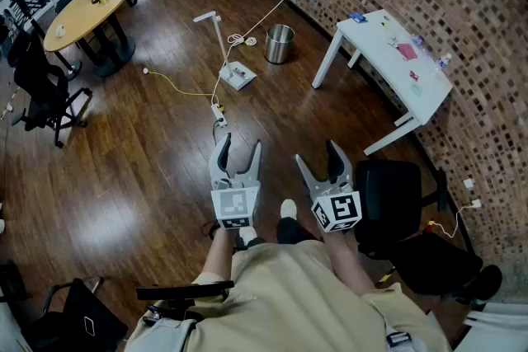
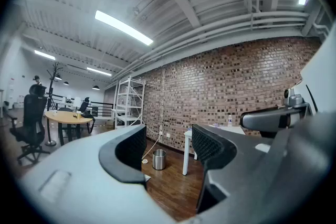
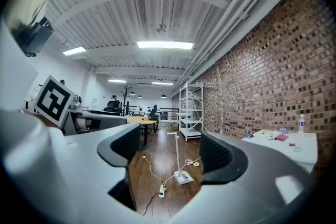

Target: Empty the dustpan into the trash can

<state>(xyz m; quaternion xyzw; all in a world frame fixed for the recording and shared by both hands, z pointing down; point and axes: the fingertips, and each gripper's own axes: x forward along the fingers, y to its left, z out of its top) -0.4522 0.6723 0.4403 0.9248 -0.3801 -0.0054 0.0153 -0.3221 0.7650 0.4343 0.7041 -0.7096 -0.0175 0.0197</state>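
Head view shows the left gripper (image 1: 241, 143) and right gripper (image 1: 318, 154) level, jaws spread and empty, well short of the silver cylindrical metal trash can (image 1: 279, 44). What looks like the white long-handled dustpan (image 1: 238, 77) stands near the can, on the person's side. The step is best done by walking closer, stepping over the yellow cable (image 1: 177, 85), and clamping the upright handle low.

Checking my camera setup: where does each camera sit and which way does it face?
Head view: on the person's head, looking steeply down at the floor; shows lap, left tool and right tool.
Left gripper view: on the left tool, level toward the trash can; its open jaws show.
Right gripper view: on the right tool, level toward the floor lamp; its open jaws show.
Shared: head and left gripper views both show the trash can.
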